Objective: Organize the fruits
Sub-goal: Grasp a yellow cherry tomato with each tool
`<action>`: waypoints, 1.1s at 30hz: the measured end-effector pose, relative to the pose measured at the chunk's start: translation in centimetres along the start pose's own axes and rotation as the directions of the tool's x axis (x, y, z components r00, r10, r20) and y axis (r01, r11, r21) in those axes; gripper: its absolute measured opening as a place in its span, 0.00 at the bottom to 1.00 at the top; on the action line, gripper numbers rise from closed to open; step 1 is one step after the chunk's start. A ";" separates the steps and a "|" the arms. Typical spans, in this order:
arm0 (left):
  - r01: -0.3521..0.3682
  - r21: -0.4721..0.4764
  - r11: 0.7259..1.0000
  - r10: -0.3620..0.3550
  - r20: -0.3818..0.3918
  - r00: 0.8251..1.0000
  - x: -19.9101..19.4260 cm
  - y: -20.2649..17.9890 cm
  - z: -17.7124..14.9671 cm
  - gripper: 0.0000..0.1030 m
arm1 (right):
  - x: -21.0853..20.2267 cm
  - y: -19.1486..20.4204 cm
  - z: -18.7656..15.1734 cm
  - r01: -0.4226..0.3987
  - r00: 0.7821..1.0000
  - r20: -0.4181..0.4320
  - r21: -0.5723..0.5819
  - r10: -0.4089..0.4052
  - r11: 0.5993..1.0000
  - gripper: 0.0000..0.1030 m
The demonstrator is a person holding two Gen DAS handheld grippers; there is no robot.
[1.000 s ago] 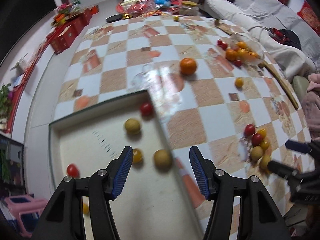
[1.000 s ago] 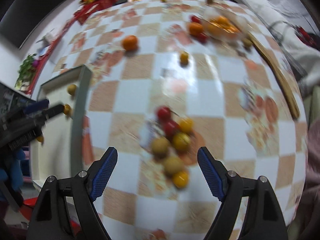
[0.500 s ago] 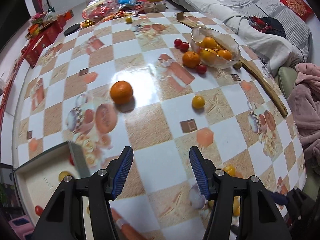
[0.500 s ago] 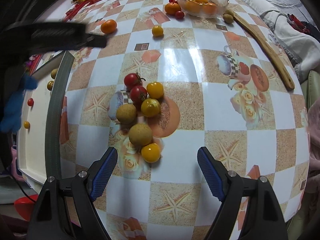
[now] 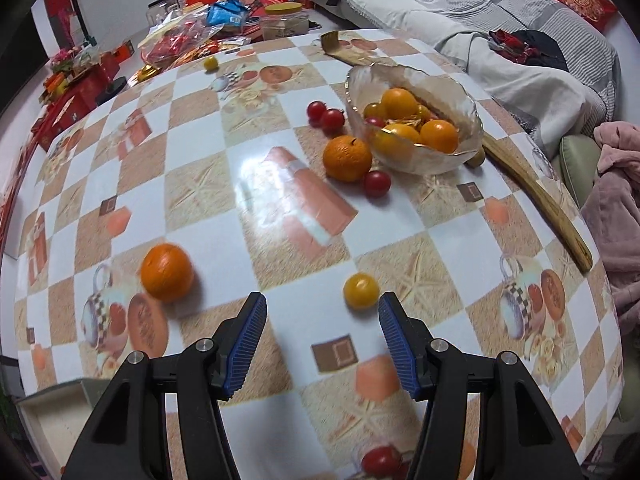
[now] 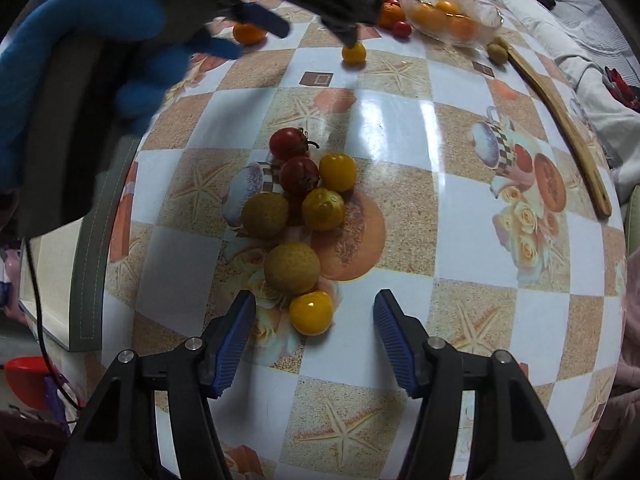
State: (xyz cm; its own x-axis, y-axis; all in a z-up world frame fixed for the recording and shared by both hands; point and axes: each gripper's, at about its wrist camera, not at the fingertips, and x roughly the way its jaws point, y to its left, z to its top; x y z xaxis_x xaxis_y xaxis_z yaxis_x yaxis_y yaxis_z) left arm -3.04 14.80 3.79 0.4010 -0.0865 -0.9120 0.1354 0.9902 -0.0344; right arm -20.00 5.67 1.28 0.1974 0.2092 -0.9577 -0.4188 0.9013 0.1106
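Observation:
My left gripper (image 5: 321,320) is open and empty above the checkered table, with a small yellow tomato (image 5: 361,291) just ahead of its right finger and an orange (image 5: 167,267) to the left. A glass bowl (image 5: 416,118) of oranges stands further back, with an orange (image 5: 346,158) and red tomatoes (image 5: 377,183) beside it. My right gripper (image 6: 314,320) is open and empty over a cluster of fruit: a yellow tomato (image 6: 311,313) between the fingers, brown round fruits (image 6: 292,268), yellow (image 6: 323,209) and red tomatoes (image 6: 298,175) beyond.
A long wooden spatula (image 5: 536,204) lies along the table's right side. A grey-edged tray (image 6: 86,264) sits at the left table edge. The left gripper and blue-gloved hand (image 6: 100,32) fill the upper left of the right wrist view. Snacks and boxes (image 5: 188,36) crowd the far edge.
My left gripper has moved away from the tray and forward across the table toward the bowl. My right gripper has come closer to the fruit cluster.

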 end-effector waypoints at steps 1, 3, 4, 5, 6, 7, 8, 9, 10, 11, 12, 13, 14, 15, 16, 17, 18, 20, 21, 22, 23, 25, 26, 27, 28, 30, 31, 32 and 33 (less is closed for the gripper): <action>-0.001 0.005 1.000 0.001 0.000 1.000 0.3 -0.3 0.2 0.58 | 0.0 0.0 0.0 0.000 1.000 0.001 -0.003 0.000 1.000 0.64; 0.001 0.013 1.000 -0.001 -0.003 1.000 0.9 -0.8 0.6 0.58 | 0.0 0.0 0.0 0.003 1.000 0.003 -0.011 -0.003 1.000 0.64; -0.003 0.023 1.000 0.003 -0.004 1.000 1.3 -1.2 0.8 0.58 | 0.0 0.0 0.0 0.006 1.000 0.003 -0.016 -0.006 1.000 0.64; -0.009 0.030 1.000 0.009 -0.003 1.000 1.4 -1.5 0.9 0.58 | 0.0 0.1 -0.1 0.009 1.000 0.004 -0.021 -0.009 1.000 0.64; -0.015 0.038 0.999 0.015 -0.001 1.000 1.6 -1.8 1.0 0.58 | 0.0 0.1 -0.1 0.012 1.000 0.005 -0.024 -0.012 1.000 0.64; -0.017 0.044 0.999 0.017 -0.001 1.000 1.8 -2.0 1.0 0.58 | 0.0 0.3 -0.3 0.015 1.000 0.007 -0.026 -0.014 1.000 0.64; -0.017 0.047 0.999 0.017 -0.004 1.000 1.8 -2.2 1.1 0.58 | 0.0 0.5 -0.4 0.019 1.000 0.008 -0.029 -0.019 0.999 0.63; -0.021 0.048 0.999 0.022 -0.007 1.000 1.9 -2.3 1.1 0.58 | 0.0 0.5 -0.4 0.027 1.000 0.008 -0.033 -0.027 0.999 0.62; -0.026 0.048 0.999 0.027 -0.008 1.000 2.0 -2.4 1.1 0.58 | 0.0 0.7 -0.5 0.034 0.999 0.010 -0.035 -0.034 0.999 0.61; -0.031 0.048 0.998 0.031 -0.010 0.999 2.1 -2.5 1.0 0.52 | 0.0 0.9 -0.6 0.043 0.999 0.011 -0.039 -0.042 0.998 0.57; -0.033 0.048 0.998 0.034 -0.014 0.999 2.2 -2.5 0.9 0.39 | 0.0 1.0 -0.7 0.052 0.999 0.014 -0.043 -0.051 0.998 0.52; -0.042 0.048 0.998 0.043 -0.027 0.999 2.4 -2.5 0.8 0.34 | 0.1 1.2 -0.7 0.061 0.998 0.015 -0.049 -0.061 0.997 0.49; -0.044 0.042 0.998 0.045 -0.038 0.998 2.6 -2.4 0.7 0.32 | 0.2 1.3 -0.8 0.073 0.997 0.018 -0.057 -0.073 0.996 0.43; -0.041 0.032 0.999 0.042 -0.036 0.998 2.6 -2.2 0.6 0.31 | 0.2 1.4 -0.9 0.082 0.997 0.020 -0.065 -0.081 0.995 0.39; -0.035 0.025 0.999 0.035 -0.029 0.999 2.5 -2.1 0.5 0.28 | 0.3 1.5 -1.0 0.085 0.996 0.023 -0.074 -0.083 0.994 0.36; -0.026 0.025 0.999 0.027 -0.028 0.999 2.5 -2.1 0.4 0.24 | 0.2 1.6 -1.1 0.083 0.996 0.025 -0.079 -0.081 0.993 0.29; -0.021 0.032 0.999 0.022 -0.026 0.999 2.4 -2.2 0.2 0.22 | 0.2 1.6 -1.1 0.067 0.998 0.026 -0.078 -0.065 0.995 0.22; -0.030 0.050 0.998 0.031 -0.016 0.999 2.2 -2.4 -0.2 0.22 | 0.0 1.5 -1.0 0.052 0.998 0.023 -0.063 -0.050 0.997 0.22; -0.025 0.048 0.999 0.026 -0.017 1.000 2.0 -2.3 -0.5 0.22 | -0.1 1.4 -1.0 0.045 0.999 0.022 -0.053 -0.044 0.998 0.22; -0.017 0.041 0.999 0.018 -0.020 1.000 1.9 -2.1 -0.9 0.22 | -0.2 1.2 -1.0 0.039 0.999 0.021 -0.038 -0.038 0.999 0.22; -0.009 0.035 0.999 0.010 -0.020 1.000 1.6 -2.0 -1.2 0.22 | -0.5 0.6 -0.9 0.035 0.999 0.021 -0.022 -0.034 0.999 0.22; -0.025 0.036 0.999 0.025 -0.022 0.999 1.1 -1.6 -2.0 0.22 | -0.5 0.0 -0.8 0.027 0.999 0.021 0.004 -0.027 1.000 0.22; -0.026 0.032 0.999 0.027 -0.026 0.999 0.8 -1.3 -2.5 0.22 | -0.4 -0.2 -0.6 0.028 0.999 0.023 0.013 -0.028 1.000 0.22; -0.027 0.025 0.999 0.028 -0.033 0.999 0.6 -0.9 -3.0 0.22 | -0.4 -0.5 -0.5 0.027 0.999 0.024 0.021 -0.028 0.999 0.22; -0.032 0.021 0.999 0.032 -0.036 0.999 0.4 -0.6 -3.4 0.22 | -0.4 -0.8 -0.3 0.028 0.999 0.027 0.032 -0.029 0.999 0.22; -0.037 0.008 0.999 0.038 -0.040 0.999 -0.3 0.1 -4.4 0.22 | -0.2 -1.6 0.4 0.034 0.999 0.032 0.048 -0.035 0.998 0.22; -0.039 -0.003 0.999 0.039 -0.040 0.998 -0.8 0.6 -5.0 0.22 | -0.4 -2.1 0.9 0.036 0.999 0.035 0.058 -0.038 0.998 0.22; -0.040 -0.009 0.999 0.039 -0.039 0.998 -1.1 0.8 -5.3 0.22 | -0.6 -2.4 1.1 0.038 0.998 0.039 0.071 -0.041 0.997 0.22; -0.040 -0.017 0.999 0.040 -0.037 0.999 -1.6 1.1 -5.7 0.22 | -0.6 -2.7 1.3 0.038 0.998 0.041 0.082 -0.041 0.996 0.22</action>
State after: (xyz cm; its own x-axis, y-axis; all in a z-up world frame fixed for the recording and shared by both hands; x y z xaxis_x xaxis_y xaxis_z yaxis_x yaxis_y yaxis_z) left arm -8.67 16.69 2.87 0.3719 -0.0430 -0.9273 0.1036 0.9946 -0.0046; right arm -17.83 3.62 1.92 0.2504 0.1874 -0.9498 -0.3372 0.9366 0.0959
